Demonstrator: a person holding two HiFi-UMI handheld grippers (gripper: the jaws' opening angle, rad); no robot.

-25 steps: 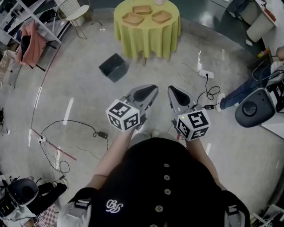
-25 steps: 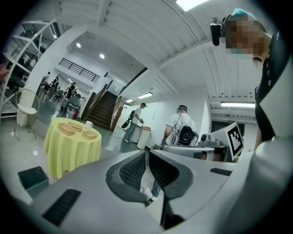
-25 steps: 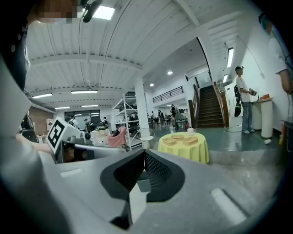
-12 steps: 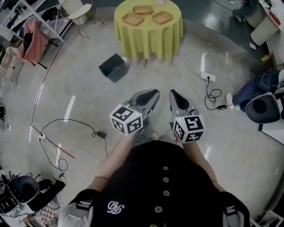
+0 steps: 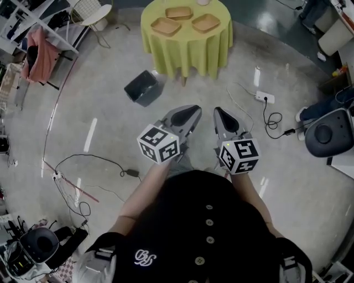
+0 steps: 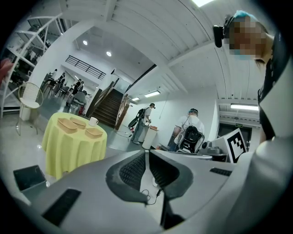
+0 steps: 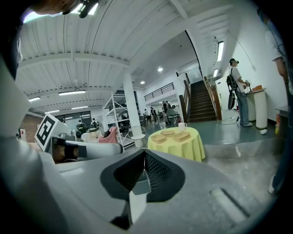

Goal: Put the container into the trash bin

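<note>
A round table with a yellow-green cloth (image 5: 185,41) stands ahead and bears three tan shallow containers (image 5: 166,26) (image 5: 178,12) (image 5: 206,22). On the floor to its left front lies a dark trash bin (image 5: 142,87). My left gripper (image 5: 193,111) and right gripper (image 5: 218,113) are held side by side over the floor, short of the table, both shut and empty. The left gripper view shows the table (image 6: 68,151), containers (image 6: 67,125) and bin (image 6: 29,177) beyond the shut left gripper (image 6: 147,153). Past the shut right gripper (image 7: 144,153), the right gripper view shows the table (image 7: 178,145).
A power strip with cables (image 5: 264,97) lies on the floor at right, another cable (image 5: 105,161) at left. A white chair (image 5: 91,14) and a clothes rack (image 5: 38,50) stand at far left. A grey machine (image 5: 326,132) sits at right. People (image 6: 190,132) stand in the background.
Both grippers have moved forward together toward the table, still shut. The table and the bin sit slightly nearer in the head view.
</note>
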